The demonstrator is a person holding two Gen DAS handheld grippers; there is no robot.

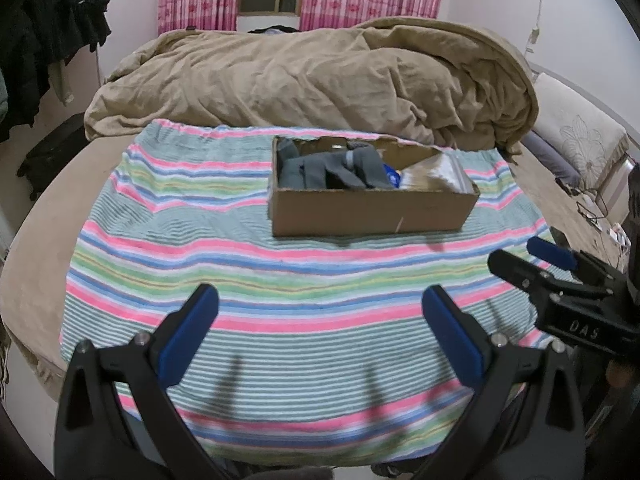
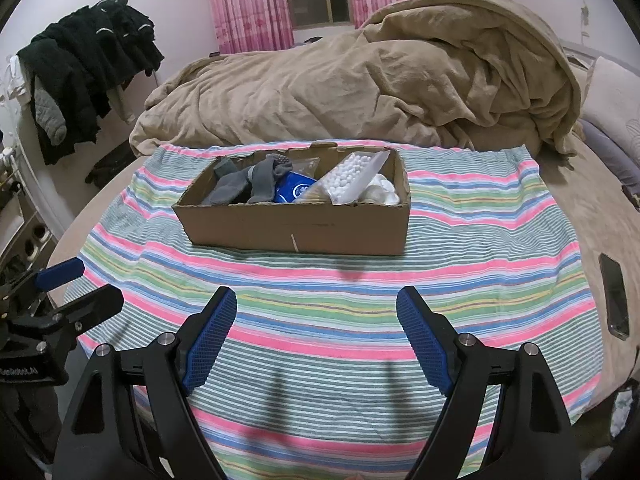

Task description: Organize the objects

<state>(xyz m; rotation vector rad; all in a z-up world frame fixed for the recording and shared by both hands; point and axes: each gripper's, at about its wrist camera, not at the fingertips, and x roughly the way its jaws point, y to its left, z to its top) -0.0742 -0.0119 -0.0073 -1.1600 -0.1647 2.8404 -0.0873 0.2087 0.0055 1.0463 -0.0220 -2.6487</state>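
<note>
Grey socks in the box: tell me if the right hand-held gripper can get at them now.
Probably yes. The right hand-held gripper is open and empty, only bare striped towel lies before the open-topped cardboard box, and the grey socks sit uncovered at its left end.

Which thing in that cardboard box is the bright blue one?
The blue packet in the middle of the cardboard box, between the grey socks and the clear bag of white balls.
</note>
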